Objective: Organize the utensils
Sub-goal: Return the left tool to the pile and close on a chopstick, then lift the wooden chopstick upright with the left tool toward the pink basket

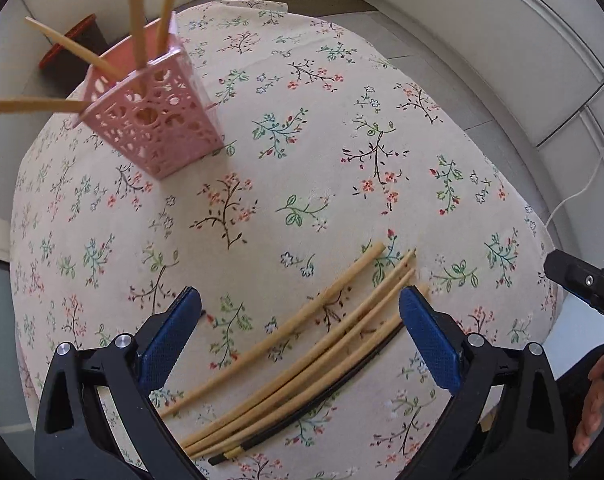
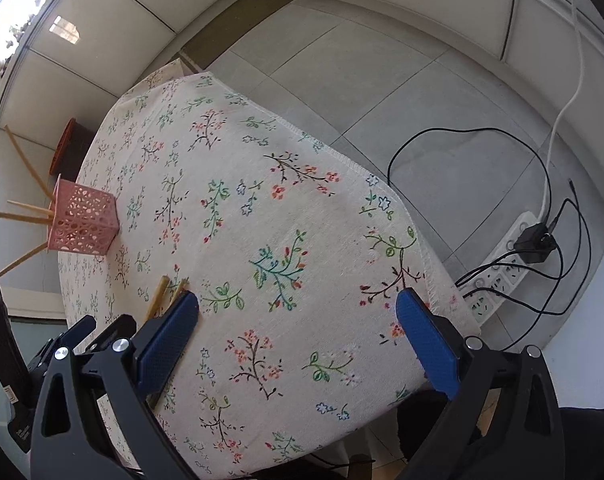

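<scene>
Several wooden chopsticks (image 1: 302, 344) and one dark one lie in a loose bundle on the floral tablecloth (image 1: 302, 128). My left gripper (image 1: 300, 308) is open just above them, its blue pads (image 1: 430, 336) on either side of the bundle. A pink perforated holder (image 1: 158, 108) stands at the far left and holds several chopsticks. It also shows in the right wrist view (image 2: 84, 220). My right gripper (image 2: 298, 312) is open and empty over the cloth, to the right of the chopstick tips (image 2: 160, 294).
The table edge (image 2: 342, 160) drops to a grey tiled floor. A power strip (image 2: 506, 264) with black cables lies on the floor at the right. A dark brown bin (image 1: 78, 40) stands behind the holder. White wall panels surround the area.
</scene>
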Demonstrator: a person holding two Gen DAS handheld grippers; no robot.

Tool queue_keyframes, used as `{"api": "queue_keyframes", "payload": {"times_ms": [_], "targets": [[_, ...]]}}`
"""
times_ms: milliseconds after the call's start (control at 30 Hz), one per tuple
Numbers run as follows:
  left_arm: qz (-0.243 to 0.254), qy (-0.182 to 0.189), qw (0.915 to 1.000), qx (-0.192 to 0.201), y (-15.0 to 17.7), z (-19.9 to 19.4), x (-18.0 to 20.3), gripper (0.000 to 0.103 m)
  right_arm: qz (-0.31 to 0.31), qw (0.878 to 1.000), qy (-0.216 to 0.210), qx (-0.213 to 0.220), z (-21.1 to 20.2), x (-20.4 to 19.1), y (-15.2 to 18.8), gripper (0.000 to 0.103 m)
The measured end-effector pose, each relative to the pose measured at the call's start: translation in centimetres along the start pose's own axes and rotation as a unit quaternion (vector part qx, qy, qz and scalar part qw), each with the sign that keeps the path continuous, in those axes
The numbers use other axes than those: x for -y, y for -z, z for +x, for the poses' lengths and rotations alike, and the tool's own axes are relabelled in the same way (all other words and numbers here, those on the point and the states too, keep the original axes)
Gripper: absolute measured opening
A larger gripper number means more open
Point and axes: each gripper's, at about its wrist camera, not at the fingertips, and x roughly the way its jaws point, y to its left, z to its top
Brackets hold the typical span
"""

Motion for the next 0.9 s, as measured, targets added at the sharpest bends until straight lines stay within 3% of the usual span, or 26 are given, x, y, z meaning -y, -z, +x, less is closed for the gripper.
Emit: {"api": "queue_keyframes", "payload": {"times_ms": [200, 300, 633, 900], "targets": [[0.015, -0.01, 0.9994, -0.03, -1.7, 2.2, 0.4, 0.08, 0.006, 1.0, -0.012, -0.013, 0.9, 0.0, -0.4, 0.096], [0.007, 0.0, 0.9991, -0.043, -2.3, 2.9, -0.5, 0.067, 0.007, 1.0, -0.014, -0.023, 1.4, -0.1, -0.3, 0.096], [0.041, 0.027, 0.9972, -0.056, -2.4, 3.7, -0.1, 0.055, -0.001, 0.999, -0.005, -0.033, 2.1, -0.6, 0.0, 0.096], [0.076, 0.02, 0.996, -0.043, -2.1, 4.0, 0.3, 0.043, -0.011, 0.999, 0.003, -0.032, 2.5, -1.2, 0.1, 0.096]]}}
